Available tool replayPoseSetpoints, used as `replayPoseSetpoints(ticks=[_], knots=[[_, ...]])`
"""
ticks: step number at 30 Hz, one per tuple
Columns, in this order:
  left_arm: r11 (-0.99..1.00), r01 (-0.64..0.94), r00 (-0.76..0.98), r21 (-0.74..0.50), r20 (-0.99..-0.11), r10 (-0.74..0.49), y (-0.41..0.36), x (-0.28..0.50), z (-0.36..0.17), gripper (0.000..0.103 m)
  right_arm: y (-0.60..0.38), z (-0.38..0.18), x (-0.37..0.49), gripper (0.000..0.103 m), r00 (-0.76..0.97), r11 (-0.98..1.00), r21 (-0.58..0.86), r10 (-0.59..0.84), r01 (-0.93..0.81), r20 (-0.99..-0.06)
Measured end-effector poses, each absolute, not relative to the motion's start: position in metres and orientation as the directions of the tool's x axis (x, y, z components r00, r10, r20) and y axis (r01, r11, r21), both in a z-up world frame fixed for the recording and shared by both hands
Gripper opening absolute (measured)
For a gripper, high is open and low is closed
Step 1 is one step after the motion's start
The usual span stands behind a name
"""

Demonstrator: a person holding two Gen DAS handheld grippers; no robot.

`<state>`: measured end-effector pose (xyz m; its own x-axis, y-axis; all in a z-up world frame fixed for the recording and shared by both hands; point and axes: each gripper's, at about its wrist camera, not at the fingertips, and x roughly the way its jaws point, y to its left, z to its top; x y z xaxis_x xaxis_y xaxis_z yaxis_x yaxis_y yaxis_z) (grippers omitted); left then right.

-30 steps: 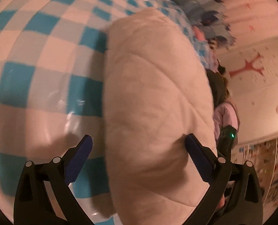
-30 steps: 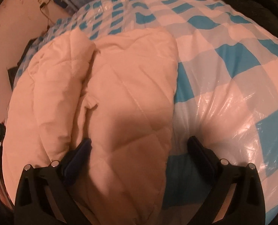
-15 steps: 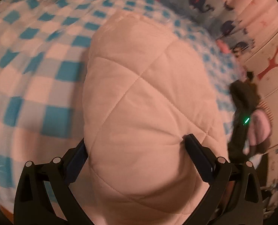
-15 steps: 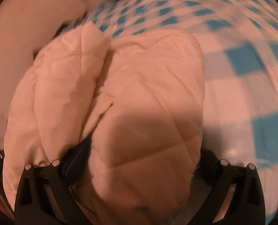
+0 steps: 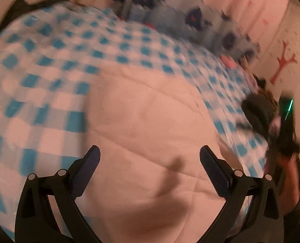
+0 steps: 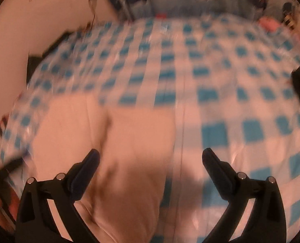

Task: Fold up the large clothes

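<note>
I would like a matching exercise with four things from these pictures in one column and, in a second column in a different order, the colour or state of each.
Things:
1. quilted garment
2. bed cover
3. left gripper
4. indicator light

Colour or state:
A. blue and white checks
B. green, glowing
C. cream, lying folded on the bed
D. open, holding nothing

Pairs: 1-C, 2-A, 3-D, 4-B
</note>
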<state>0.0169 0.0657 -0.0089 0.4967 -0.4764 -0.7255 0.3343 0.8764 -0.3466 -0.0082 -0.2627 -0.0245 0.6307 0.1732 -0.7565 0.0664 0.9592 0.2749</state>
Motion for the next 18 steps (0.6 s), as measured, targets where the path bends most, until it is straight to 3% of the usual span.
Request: replayPoseSetpoints(ticks=[3,5,9,10,12,15,18], knots=[[0.907,0.368,0.513,-0.207,-0.768,-0.384,0.033,0.009,-0.03,0.095,-0.246,-0.002,0.023,0.098,0.663,0.969,0.244,0.159,0.037,-0.732],[0.906,0.365,0.512,-0.215,-0.766,-0.388,0.029,0.006,-0.035,0.095,-0.219,-0.009,0.05,0.098,0.653,0.989,0.149,0.114,-0.002,-0.748],[0.902,0.369,0.501,-0.225,-0.769,-0.397,0.031,0.008,-0.037,0.095,-0.192,-0.09,0.098,0.098,0.563,0.999,-0.025,-0.044,0.041,-0.825],[0.897,0.374,0.497,-0.236,-0.766,-0.409,0.029,0.011,-0.038,0.095,-0.198,-0.124,0.105,0.098,0.536,0.997,-0.003,-0.044,0.077,-0.843],[0.891,0.39,0.493,-0.233,-0.764,-0.415,0.022,0.014,-0.038,0.095,-0.241,-0.174,0.112,0.098,0.48,0.95,0.228,0.102,0.212,-0.871],[0.905,0.389,0.506,-0.173,-0.78,-0.367,0.011,0.014,-0.041,0.096,-0.247,-0.168,0.114,0.098,0.429,0.956,0.219,0.118,0.193,-0.896],[0.899,0.386,0.499,-0.209,-0.772,-0.394,0.024,0.01,-0.038,0.095,-0.259,-0.13,0.092,0.098,0.461,0.961,0.223,0.126,0.164,-0.878]])
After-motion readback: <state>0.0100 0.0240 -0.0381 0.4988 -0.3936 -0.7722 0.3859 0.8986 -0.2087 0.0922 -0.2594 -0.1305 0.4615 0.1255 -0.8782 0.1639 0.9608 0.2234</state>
